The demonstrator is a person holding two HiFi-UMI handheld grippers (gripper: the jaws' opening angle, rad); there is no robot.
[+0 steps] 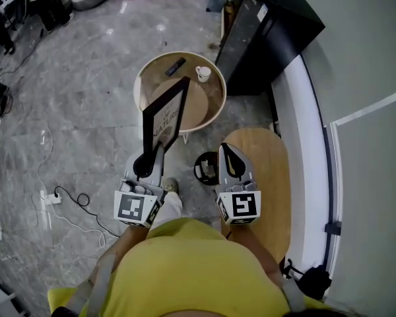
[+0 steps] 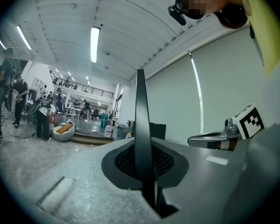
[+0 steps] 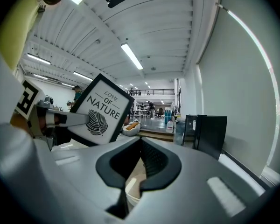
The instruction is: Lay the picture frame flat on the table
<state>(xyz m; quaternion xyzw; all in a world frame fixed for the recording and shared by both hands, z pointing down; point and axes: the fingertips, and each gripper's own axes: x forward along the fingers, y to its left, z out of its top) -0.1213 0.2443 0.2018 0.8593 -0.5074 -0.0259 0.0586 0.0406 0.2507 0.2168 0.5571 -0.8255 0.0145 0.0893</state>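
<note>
Over grey stone flooring (image 1: 86, 111), the right gripper (image 1: 230, 160) is being held closed and empty while the picture frame (image 1: 166, 114), lettered "LOVE OF NATURE", is being gripped upright and aloft by its edge in the clamped left gripper (image 1: 145, 166), seemingly short of the round table (image 1: 145, 78) beyond, so the laying flat is being left undone.

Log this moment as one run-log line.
left claw: shut on black rectangular picture frame | frame: held upright, not yet flat on round wooden table | right claw: shut, empty
</note>
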